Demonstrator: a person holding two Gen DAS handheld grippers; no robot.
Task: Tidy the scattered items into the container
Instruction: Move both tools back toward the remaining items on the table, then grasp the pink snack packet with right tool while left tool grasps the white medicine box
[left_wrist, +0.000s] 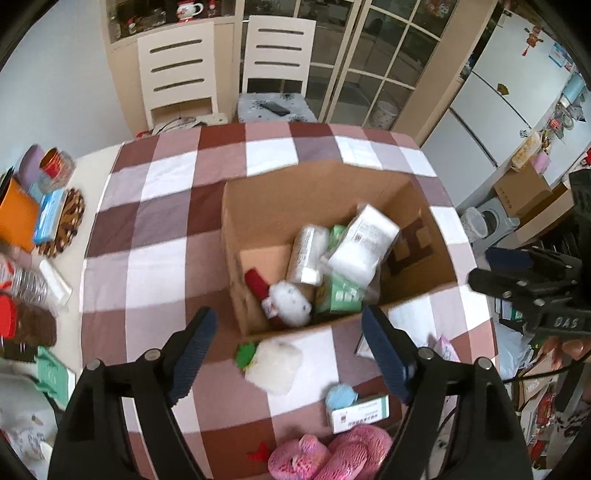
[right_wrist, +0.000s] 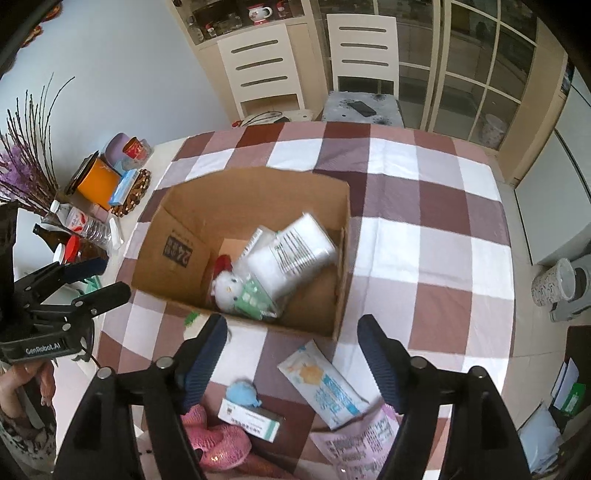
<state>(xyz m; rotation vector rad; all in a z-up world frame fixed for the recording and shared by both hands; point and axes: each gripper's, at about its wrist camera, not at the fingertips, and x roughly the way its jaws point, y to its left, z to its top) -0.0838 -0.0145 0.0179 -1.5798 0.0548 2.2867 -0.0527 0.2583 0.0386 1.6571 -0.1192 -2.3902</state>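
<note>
An open cardboard box (left_wrist: 295, 192) stands on the checked tablecloth; inside lie white packets (left_wrist: 364, 240), a green pack (left_wrist: 341, 291) and a white plush toy (left_wrist: 291, 301). My left gripper (left_wrist: 291, 350) hovers open above the box's near edge, over a white fluffy item (left_wrist: 275, 365) on the cloth. My right gripper (right_wrist: 291, 354) is open too, with nothing between its pads. Below it lie a blue-white wipes pack (right_wrist: 325, 387), a medicine box (right_wrist: 251, 419), a small blue plush (right_wrist: 242, 393), a pink netted item (right_wrist: 218, 443) and a pink packet (right_wrist: 362, 443).
Bottles (right_wrist: 88, 225), an orange box (right_wrist: 98, 182), cans and a woven mat crowd the table's left side. Two white chairs (left_wrist: 177, 70) stand at the far edge, one with a phone (left_wrist: 275, 108) on its seat. A hand (right_wrist: 33, 384) holds the left gripper (right_wrist: 99, 280).
</note>
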